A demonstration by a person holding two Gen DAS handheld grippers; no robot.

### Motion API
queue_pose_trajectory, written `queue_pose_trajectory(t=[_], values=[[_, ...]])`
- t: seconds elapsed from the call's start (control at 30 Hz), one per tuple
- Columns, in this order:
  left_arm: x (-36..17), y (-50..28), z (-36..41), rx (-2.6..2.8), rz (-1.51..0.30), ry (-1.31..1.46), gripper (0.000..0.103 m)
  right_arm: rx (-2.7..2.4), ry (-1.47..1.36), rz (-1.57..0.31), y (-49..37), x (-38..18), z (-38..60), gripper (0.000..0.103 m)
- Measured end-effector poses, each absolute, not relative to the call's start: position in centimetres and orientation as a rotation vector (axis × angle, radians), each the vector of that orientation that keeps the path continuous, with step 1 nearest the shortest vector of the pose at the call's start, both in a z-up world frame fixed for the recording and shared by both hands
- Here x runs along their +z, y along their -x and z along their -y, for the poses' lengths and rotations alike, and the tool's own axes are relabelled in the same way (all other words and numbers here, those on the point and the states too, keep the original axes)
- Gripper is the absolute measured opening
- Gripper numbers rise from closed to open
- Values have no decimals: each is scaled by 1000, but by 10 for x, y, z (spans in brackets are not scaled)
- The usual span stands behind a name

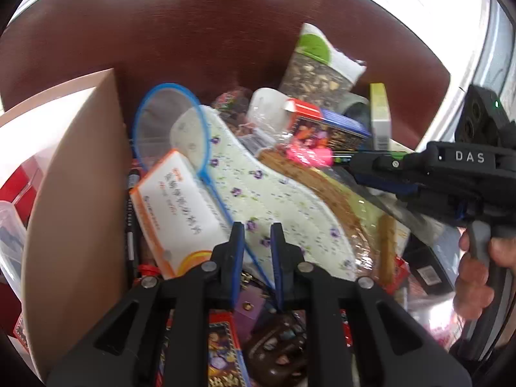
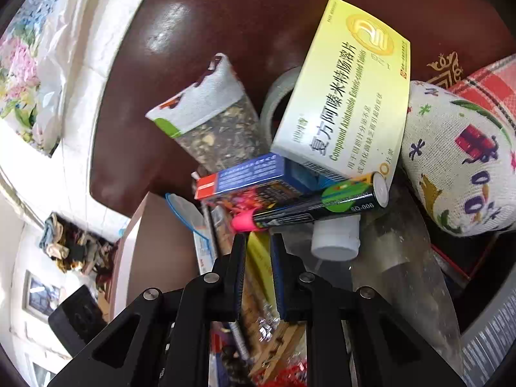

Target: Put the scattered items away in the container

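A cardboard box (image 1: 74, 200) is piled high with items on a dark red table (image 1: 200, 32). My left gripper (image 1: 257, 232) hovers over a floral insole (image 1: 274, 200), a blue-framed swatter (image 1: 167, 122) and an orange-and-white medicine box (image 1: 180, 206); its jaws stand slightly apart with nothing between them. My right gripper (image 2: 258, 242) is also narrowly open and empty, just below a black marker with a pink cap (image 2: 309, 206). It also shows in the left wrist view (image 1: 364, 161), coming in from the right.
On the pile lie a yellow medicine box (image 2: 342, 96), a blue-and-red small box (image 2: 245, 177), a seed pouch (image 2: 206, 119), a tape roll (image 2: 277, 96), a white bottle cap (image 2: 335, 238) and a patterned cloth ball (image 2: 461, 161). A clear tub (image 1: 9, 242) stands left.
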State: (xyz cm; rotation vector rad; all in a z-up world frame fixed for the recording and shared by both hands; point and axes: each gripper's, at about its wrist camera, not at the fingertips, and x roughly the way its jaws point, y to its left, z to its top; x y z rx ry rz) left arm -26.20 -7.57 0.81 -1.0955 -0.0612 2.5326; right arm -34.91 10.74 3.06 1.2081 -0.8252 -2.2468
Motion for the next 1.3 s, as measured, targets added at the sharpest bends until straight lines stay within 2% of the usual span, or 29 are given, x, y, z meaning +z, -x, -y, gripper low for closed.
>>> queue_pose_trajectory(t=[0.1, 0.17, 0.23, 0.27, 0.3, 0.37, 0.53, 0.8, 0.97, 1.07, 1.3], values=[[12, 258, 71, 2494, 38, 1101, 21, -2284, -1225, 751, 338, 50, -111, 18], [15, 254, 70, 2468, 29, 1102, 46, -2316, -1265, 669, 329, 63, -110, 18], [17, 247, 65, 2452, -35, 1101, 57, -2346, -1279, 601, 321, 71, -108, 26], [17, 242, 64, 2447, -72, 1100, 59, -2350, -1289, 584, 319, 71, -106, 40], [12, 236, 61, 2439, -102, 1099, 60, -2348, -1309, 567, 318, 69, -104, 55], [2, 243, 43, 2401, -140, 1122, 61, -2346, -1351, 544, 317, 63, -101, 63], [-7, 237, 29, 2316, -263, 1148, 61, -2367, -1408, 469, 307, 54, -94, 63], [-18, 238, 28, 2318, -279, 1158, 61, -2358, -1420, 399, 307, 37, -78, 63], [-16, 244, 23, 2320, -274, 1165, 63, -2371, -1403, 404, 308, 40, -84, 63], [-17, 246, 27, 2321, -269, 1175, 68, -2389, -1422, 397, 308, 42, -95, 63], [-20, 244, 36, 2315, -290, 1179, 69, -2353, -1482, 372, 313, 34, -106, 63]])
